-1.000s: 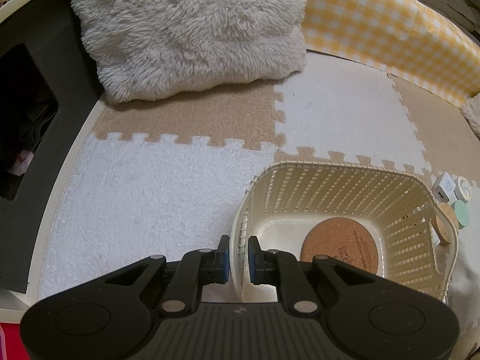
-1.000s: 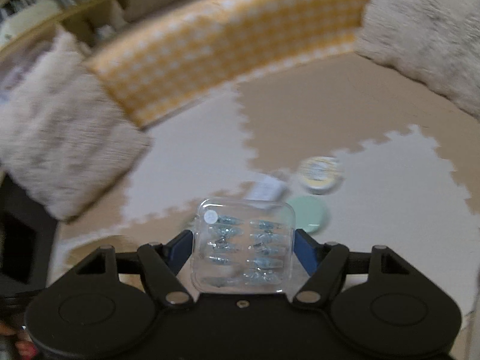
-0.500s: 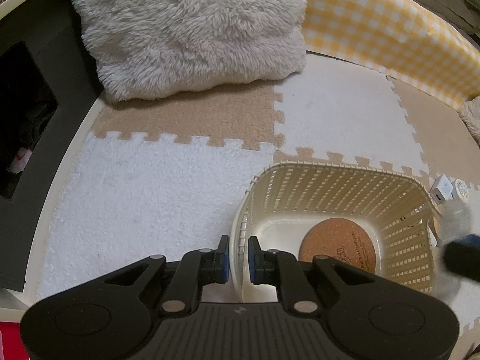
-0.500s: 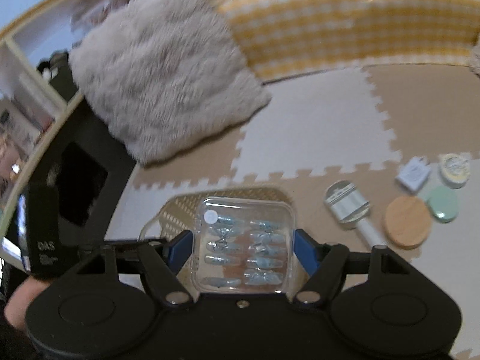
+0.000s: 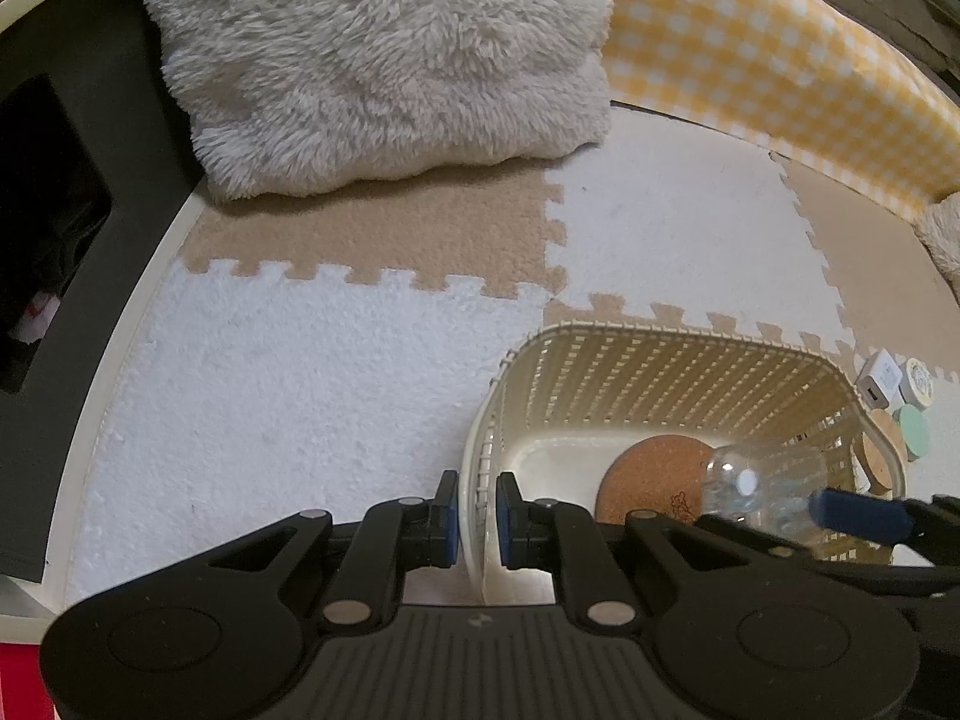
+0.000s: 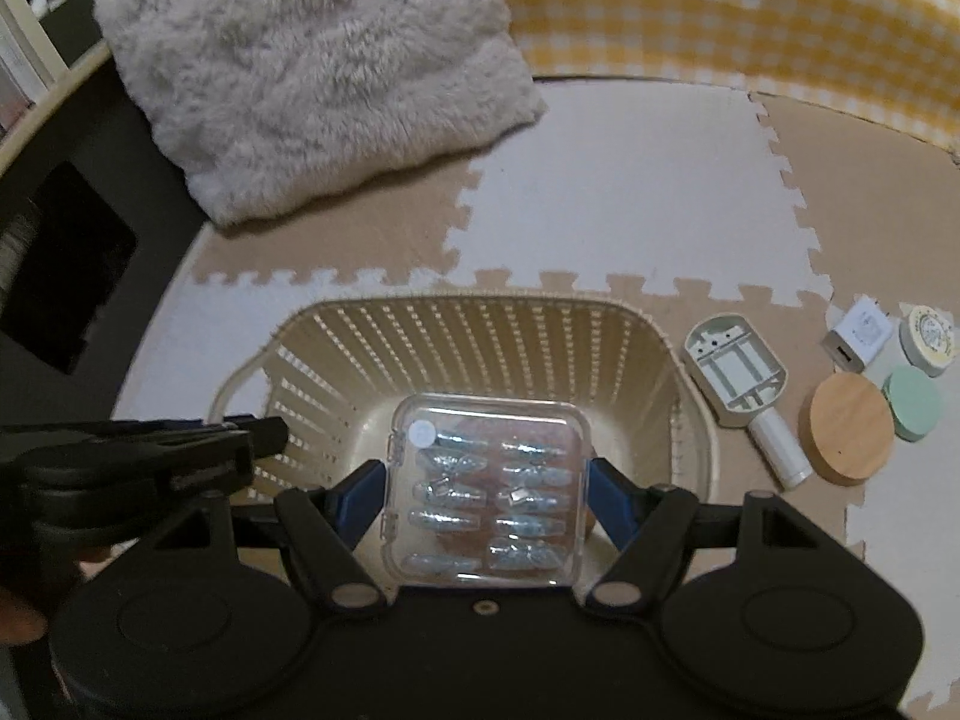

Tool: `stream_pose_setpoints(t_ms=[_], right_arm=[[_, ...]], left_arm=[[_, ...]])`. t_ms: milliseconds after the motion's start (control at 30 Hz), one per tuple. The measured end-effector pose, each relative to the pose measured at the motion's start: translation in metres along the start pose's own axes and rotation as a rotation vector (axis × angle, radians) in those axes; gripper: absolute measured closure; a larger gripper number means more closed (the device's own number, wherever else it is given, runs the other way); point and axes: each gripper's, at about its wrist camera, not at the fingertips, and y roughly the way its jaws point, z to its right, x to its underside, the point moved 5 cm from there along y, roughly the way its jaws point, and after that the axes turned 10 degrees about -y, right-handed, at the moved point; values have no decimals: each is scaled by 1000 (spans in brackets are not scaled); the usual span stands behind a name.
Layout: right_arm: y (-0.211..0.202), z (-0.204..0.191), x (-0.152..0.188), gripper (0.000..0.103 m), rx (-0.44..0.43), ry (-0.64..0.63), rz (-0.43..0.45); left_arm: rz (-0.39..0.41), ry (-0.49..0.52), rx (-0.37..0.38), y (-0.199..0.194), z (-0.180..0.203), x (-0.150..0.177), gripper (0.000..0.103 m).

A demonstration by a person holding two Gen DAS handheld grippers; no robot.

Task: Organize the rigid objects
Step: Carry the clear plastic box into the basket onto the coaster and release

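Right claw [image 6: 483,483] with clear case [image 6: 487,487] swung from mat to above basket [image 6: 660,348]

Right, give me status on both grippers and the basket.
Left gripper shut on the basket wall. Right gripper holds the clear case above the basket, over the cork coaster. Nothing in the way.

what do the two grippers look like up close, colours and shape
Both match. The left gripper and right gripper are matte black plastic, each with two angled link arms on silver pivot pins, a round disc moulded either side of the body, and blue pads on the fingertips. The left one shows a ribbed black centre panel. No cables or sleeves are visible.
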Motion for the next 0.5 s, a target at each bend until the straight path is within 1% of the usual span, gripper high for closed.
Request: stream_pose_setpoints(t_ms=[133,267,367,500], right_arm=[[10,-1,4,29,28,1,-41],[12,-4,4,29,50,-26,-56],[12,-4,5,29,70,-31,-67],[12,-4,5,29,78,-28,-71]], left_arm=[[-1,-4,2,0,-1,0,90],[-1,2,1,0,0,1,90],[-2,1,1,0,1,1,90],[-1,4,-2,0,2,1,90]])
